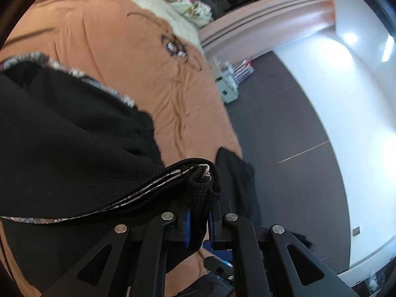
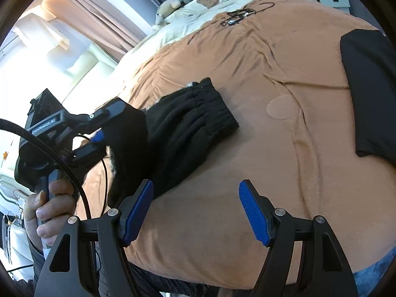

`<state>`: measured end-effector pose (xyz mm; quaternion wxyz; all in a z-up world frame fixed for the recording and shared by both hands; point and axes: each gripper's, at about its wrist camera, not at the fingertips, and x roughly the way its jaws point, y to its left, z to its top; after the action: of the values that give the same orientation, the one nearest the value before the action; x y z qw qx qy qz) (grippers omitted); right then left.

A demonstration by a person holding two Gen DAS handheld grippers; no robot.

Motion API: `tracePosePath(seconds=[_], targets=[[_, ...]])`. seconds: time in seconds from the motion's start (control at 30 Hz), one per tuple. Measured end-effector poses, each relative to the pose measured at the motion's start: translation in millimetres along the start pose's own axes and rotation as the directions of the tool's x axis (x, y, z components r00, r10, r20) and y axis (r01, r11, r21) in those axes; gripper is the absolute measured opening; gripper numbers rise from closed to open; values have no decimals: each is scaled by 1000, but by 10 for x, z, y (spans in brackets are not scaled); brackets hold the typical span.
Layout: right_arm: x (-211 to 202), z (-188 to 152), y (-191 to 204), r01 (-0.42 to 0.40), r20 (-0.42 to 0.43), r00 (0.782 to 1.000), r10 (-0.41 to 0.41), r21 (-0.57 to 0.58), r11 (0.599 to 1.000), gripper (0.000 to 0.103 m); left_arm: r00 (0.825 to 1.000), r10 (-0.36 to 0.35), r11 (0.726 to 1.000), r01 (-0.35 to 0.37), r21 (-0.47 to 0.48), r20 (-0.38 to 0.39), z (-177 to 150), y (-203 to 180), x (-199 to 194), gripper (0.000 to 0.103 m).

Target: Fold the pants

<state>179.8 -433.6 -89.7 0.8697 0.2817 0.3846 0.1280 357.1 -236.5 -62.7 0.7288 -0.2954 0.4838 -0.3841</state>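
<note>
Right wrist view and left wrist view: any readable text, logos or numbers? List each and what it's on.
"GenRobot.AI": white lettering on the black body of the left gripper, seen in the right wrist view; small and tilted, so my reading is tentative.
Boxes on the floor by the bed: print too blurred to read.
Nothing else legible in either view.

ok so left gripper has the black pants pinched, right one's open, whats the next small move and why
Probably bring the open right gripper in to pinch the black knit pants near their ribbed end. The left gripper is shut on a bunched fold of them, lifted off the tan-orange bed cover, while the right gripper holds nothing. A second grip would let the fabric be carried over evenly.
</note>
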Motion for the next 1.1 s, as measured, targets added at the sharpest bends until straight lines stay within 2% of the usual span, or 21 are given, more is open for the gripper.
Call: tracePosePath(seconds=[0.03, 0.1, 0.17, 0.2, 0.3, 0.43, 0.73, 0.97, 1.1], targets=[[13, -1, 1, 4, -6, 1000, -4, 2, 1000, 71, 1000, 3, 1000, -4, -14, -19, -13, 39, 48, 20], [35, -11, 22, 8, -18, 1000, -8, 3, 1000, 72, 999, -7, 999, 4, -47, -48, -49, 123, 104, 65], [73, -18, 72, 13, -29, 999, -13, -6, 1000, 76, 999, 12, 998, -14, -57, -41, -91, 186, 61, 85], [97, -14, 91, 17, -31, 999, -17, -12, 1000, 76, 999, 16, 998, -18, -56, -35, -106, 200, 29, 89], [151, -14, 123, 18, -40, 999, -18, -15, 1000, 76, 999, 26, 997, -28, -70, -29, -118, 303, -116, 90], [213, 16, 157, 9, -33, 999, -10, -22, 1000, 76, 997, 82, 991, -81, -102, 7, -115, 532, -387, 90], [427, 115, 242, 60, -29, 998, -62, -74, 995, 76, 984, 172, 963, -161, -214, 34, -246, 1047, -862, 90], [540, 158, 278, 56, -41, 997, -59, -70, 996, 76, 979, 204, 934, -186, -306, 27, -370, 1377, -993, 90], [596, 158, 288, 63, -49, 997, -67, -83, 995, 76, 975, 221, 925, -197, -326, 38, -412, 1494, -998, 90]])
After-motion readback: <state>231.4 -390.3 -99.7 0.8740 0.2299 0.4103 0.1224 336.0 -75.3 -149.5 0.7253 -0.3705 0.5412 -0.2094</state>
